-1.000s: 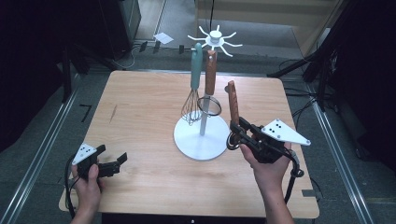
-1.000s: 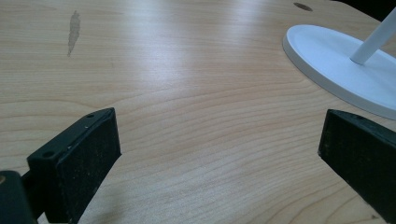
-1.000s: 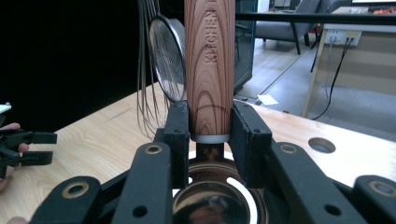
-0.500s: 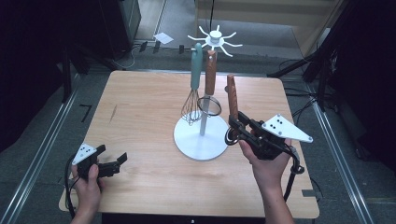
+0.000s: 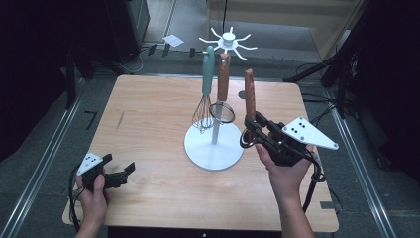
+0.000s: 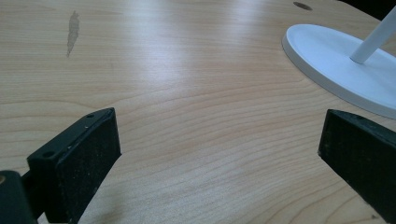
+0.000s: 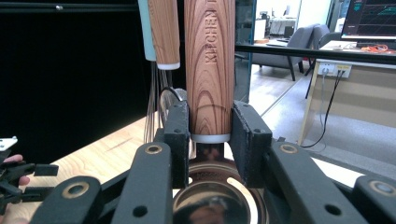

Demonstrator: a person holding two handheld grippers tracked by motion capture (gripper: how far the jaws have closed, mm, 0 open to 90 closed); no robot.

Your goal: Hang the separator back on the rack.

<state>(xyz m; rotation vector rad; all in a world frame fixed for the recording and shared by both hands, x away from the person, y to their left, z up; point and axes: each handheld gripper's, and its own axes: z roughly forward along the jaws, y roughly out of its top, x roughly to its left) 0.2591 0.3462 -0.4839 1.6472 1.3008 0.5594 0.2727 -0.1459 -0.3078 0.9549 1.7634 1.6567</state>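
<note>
A white rack stands mid-table on its round base [image 5: 198, 148], with a spoked hub [image 5: 228, 39] on top. From the hub hang a teal-handled whisk [image 5: 207, 79] and a wooden-handled strainer [image 5: 224, 74]. My right gripper [image 5: 251, 128] is to the right of the rack, shut on a wooden-handled utensil [image 5: 249, 94] that it holds upright. In the right gripper view the pads clamp the low end of that handle [image 7: 208, 70], with its round metal head [image 7: 217, 200] below them. My left gripper [image 5: 126, 171] rests low at the front left, open, with bare wood between its fingers [image 6: 79, 158].
The rack's base [image 6: 341, 60] and pole [image 6: 373, 42] lie ahead and to the right of the left gripper. Metal rails run along both sides of the table [image 5: 148, 114]. Cables and a paper sheet [image 5: 173, 39] lie on the floor beyond the far edge.
My right gripper has lifted the wooden-handled utensil slightly, and it now stands a little straighter. The left gripper has stayed where it was.
</note>
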